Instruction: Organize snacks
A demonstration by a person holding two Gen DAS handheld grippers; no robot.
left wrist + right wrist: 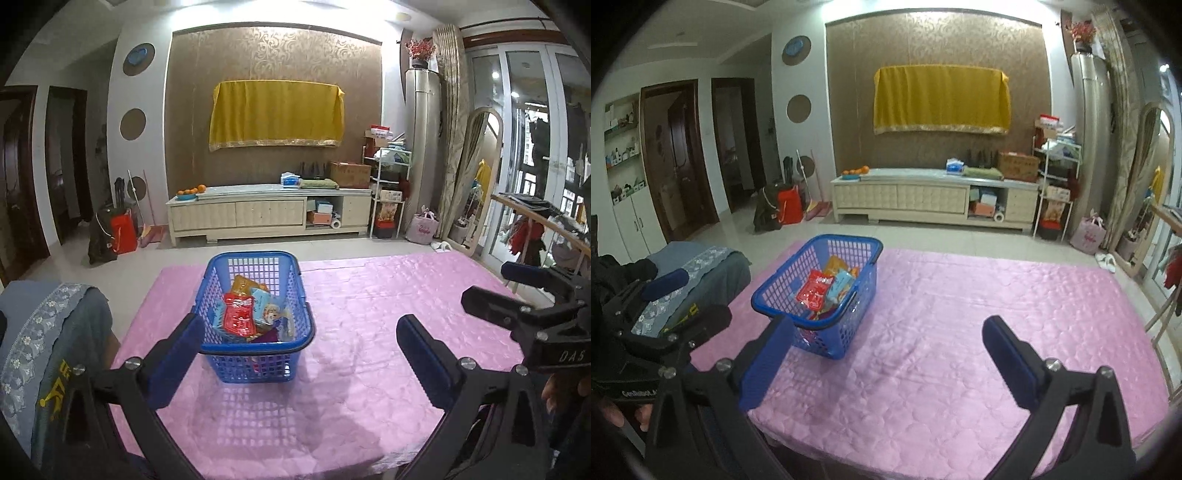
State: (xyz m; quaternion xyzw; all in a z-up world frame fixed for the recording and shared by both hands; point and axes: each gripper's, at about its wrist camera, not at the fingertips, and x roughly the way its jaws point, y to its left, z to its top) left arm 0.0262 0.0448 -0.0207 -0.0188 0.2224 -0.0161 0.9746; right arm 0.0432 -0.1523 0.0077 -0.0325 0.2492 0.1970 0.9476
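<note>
1. Left gripper (301,354): jaws released, nothing between the fingers; it hangs near the blue basket (258,347).
2. Right gripper (886,354): jaws released, holding nothing, above the pink tablecloth (960,314).
3. Blue basket: upright on the tablecloth, left side of the table.
4. Snack packets (255,312): inside the basket, red packet (812,291) uppermost.

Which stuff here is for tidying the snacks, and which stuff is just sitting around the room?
For the job:
blue basket
red snack packet
orange snack packet
light blue snack packet
left tool, open
right tool, open

Just lying about:
pink table cover
oranges
cardboard box
yellow cloth
</note>
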